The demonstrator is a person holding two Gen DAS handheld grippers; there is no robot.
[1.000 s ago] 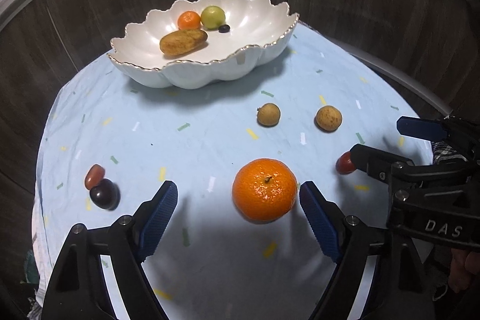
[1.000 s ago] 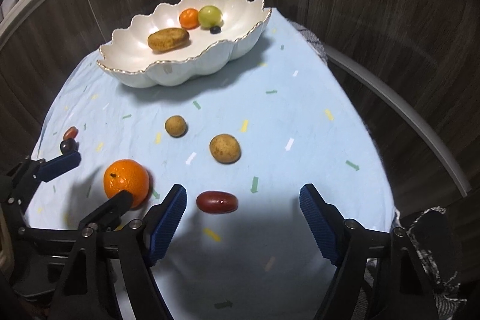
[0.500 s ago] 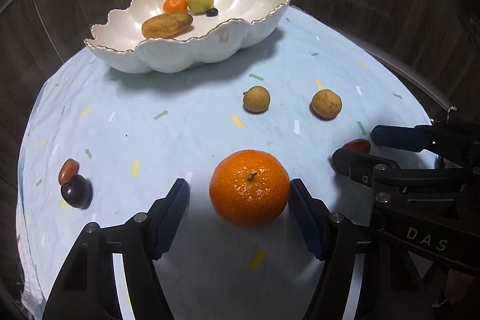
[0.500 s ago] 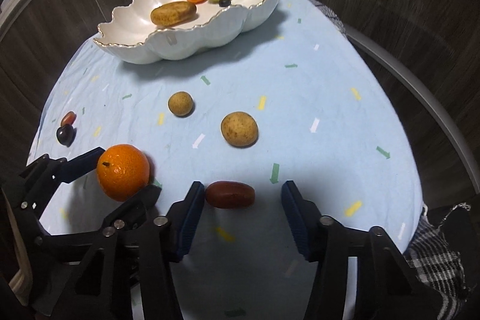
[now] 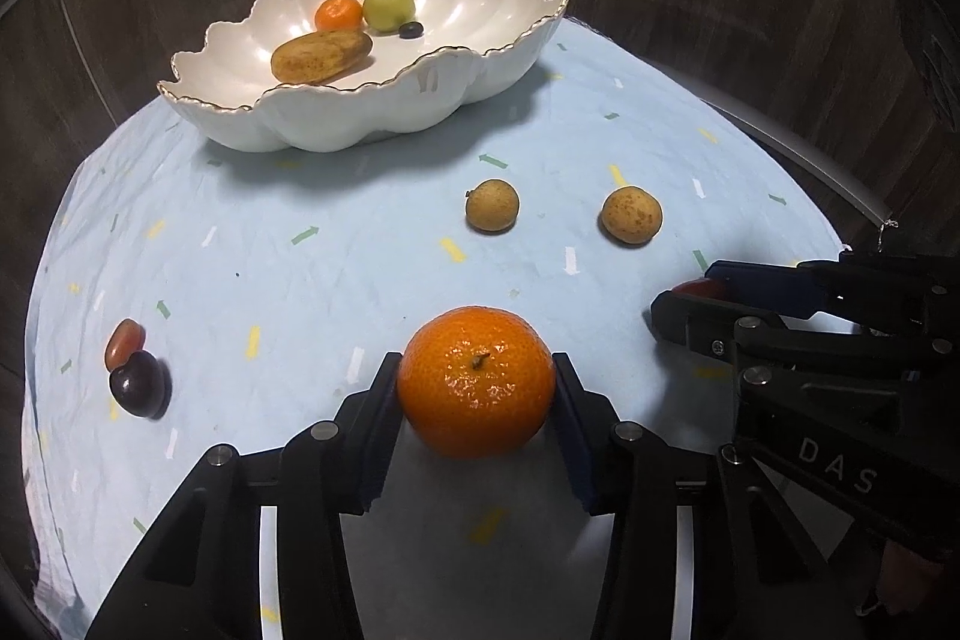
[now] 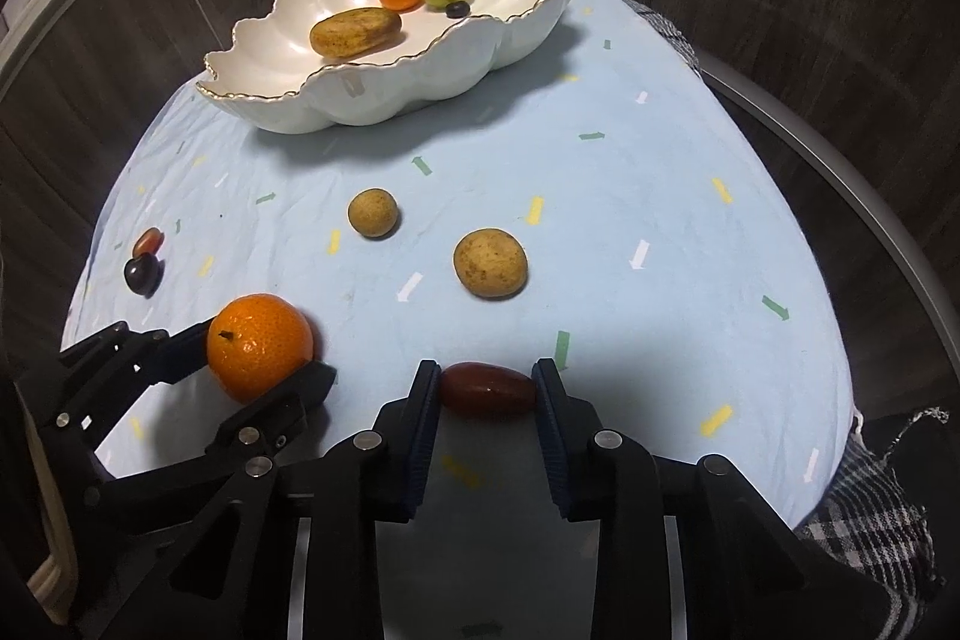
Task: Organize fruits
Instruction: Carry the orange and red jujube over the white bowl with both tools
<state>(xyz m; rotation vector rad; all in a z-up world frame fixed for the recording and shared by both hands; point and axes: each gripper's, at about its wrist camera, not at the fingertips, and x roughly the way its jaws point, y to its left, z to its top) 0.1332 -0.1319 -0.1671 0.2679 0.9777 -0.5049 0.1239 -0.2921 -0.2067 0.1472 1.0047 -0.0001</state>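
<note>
A big orange (image 5: 476,381) lies on the light blue cloth (image 5: 288,292) between the blue pads of my left gripper (image 5: 476,376). Its jaws are closing, and both pads touch the fruit's sides. In the right wrist view a dark red oblong fruit (image 6: 488,389) lies crosswise in my right gripper (image 6: 487,382). Those jaws are closing too, with a pad against each end. The white scalloped bowl (image 5: 372,124) stands at the back. It holds a brown oblong fruit (image 5: 320,56), a small orange (image 5: 339,12), a green fruit (image 5: 389,6) and a dark berry (image 5: 411,30).
Two tan round fruits (image 5: 492,206) (image 5: 632,214) lie mid-cloth between the grippers and the bowl. A dark plum (image 5: 138,384) and a reddish grape (image 5: 125,342) touch each other at the left edge. Dark wood surrounds the cloth. A checked fabric (image 6: 870,490) hangs off the right.
Both grippers came down and forward a little over their fruits, and both pairs of jaws narrowed from wide apart until the pads met the orange and the red fruit.
</note>
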